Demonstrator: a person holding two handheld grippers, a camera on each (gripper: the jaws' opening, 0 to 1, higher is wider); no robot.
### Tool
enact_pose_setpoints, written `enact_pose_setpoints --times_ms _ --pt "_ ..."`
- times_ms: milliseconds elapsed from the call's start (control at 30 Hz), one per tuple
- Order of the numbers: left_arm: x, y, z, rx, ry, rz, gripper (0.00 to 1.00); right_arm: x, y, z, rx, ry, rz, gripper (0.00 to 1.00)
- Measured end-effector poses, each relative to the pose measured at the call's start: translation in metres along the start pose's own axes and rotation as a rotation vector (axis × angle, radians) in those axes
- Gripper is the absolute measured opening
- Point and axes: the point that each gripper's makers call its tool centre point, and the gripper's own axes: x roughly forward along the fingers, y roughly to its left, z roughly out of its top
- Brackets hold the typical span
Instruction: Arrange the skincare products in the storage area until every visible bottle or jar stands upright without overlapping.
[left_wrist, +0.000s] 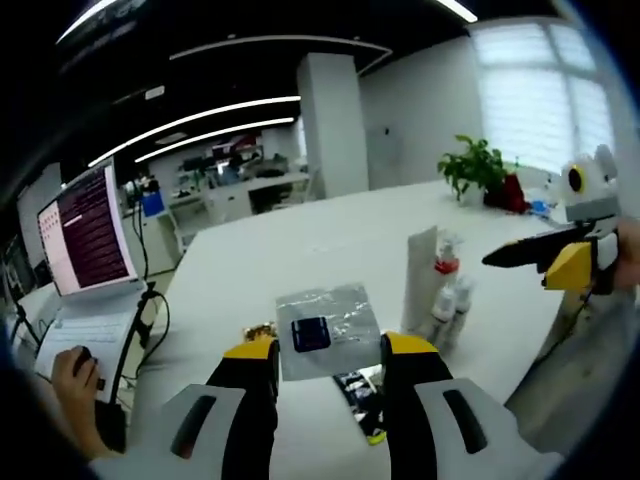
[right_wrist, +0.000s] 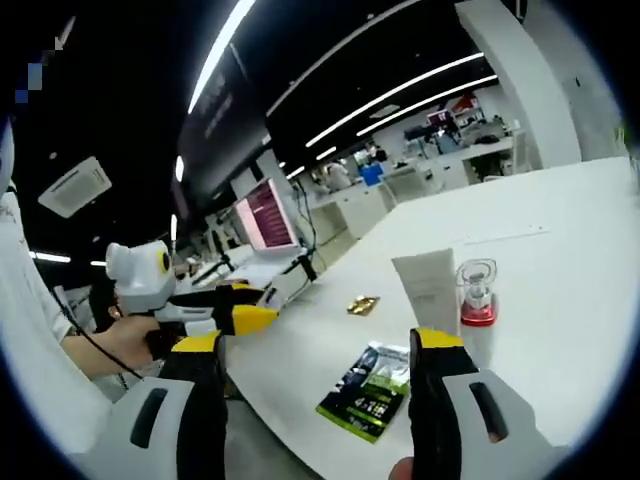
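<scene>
On the white table (left_wrist: 300, 240) a white tube (left_wrist: 420, 268) stands upright beside a spray bottle with a red collar (left_wrist: 447, 262). Two small white bottles (left_wrist: 446, 304) stand in front of them. A silver foil sachet with a dark blue label (left_wrist: 325, 325) lies flat, with a dark green-edged packet (left_wrist: 360, 395) nearer me. My left gripper (left_wrist: 330, 350) hovers open above the sachet, holding nothing. My right gripper (right_wrist: 318, 345) is open too, short of the tube (right_wrist: 428, 288), the red-collared bottle (right_wrist: 477, 293) and the packet (right_wrist: 372, 390).
A small gold wrapper (left_wrist: 260, 330) lies left of the sachet. A laptop (left_wrist: 85, 240) stands at the table's left end, where a person's hand (left_wrist: 75, 372) rests. A potted plant (left_wrist: 475, 165) is at the far right. The right gripper (left_wrist: 530, 252) reaches in from the right.
</scene>
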Motion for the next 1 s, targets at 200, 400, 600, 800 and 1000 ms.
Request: enact_pose_setpoints --times_ms 200,400,600,800,1000 --pt "-0.009 -0.009 0.005 0.003 -0.04 -0.026 0.38 0.027 0.019 0.007 0.045 0.023 0.103 0.57" --pt "-0.019 -0.022 0.011 0.072 -0.072 -0.078 0.38 0.051 0.031 0.006 0.1 0.038 0.162 0.44" --pt "-0.02 -0.028 0.016 0.107 -0.085 -0.099 0.39 0.058 0.035 0.007 0.154 0.044 0.186 0.36" --pt "-0.02 -0.034 0.021 0.136 -0.087 -0.112 0.39 0.063 0.031 0.004 0.207 0.065 0.183 0.33" --pt "-0.02 -0.042 0.023 0.146 -0.089 -0.123 0.39 0.066 0.033 0.004 0.225 0.06 0.189 0.2"
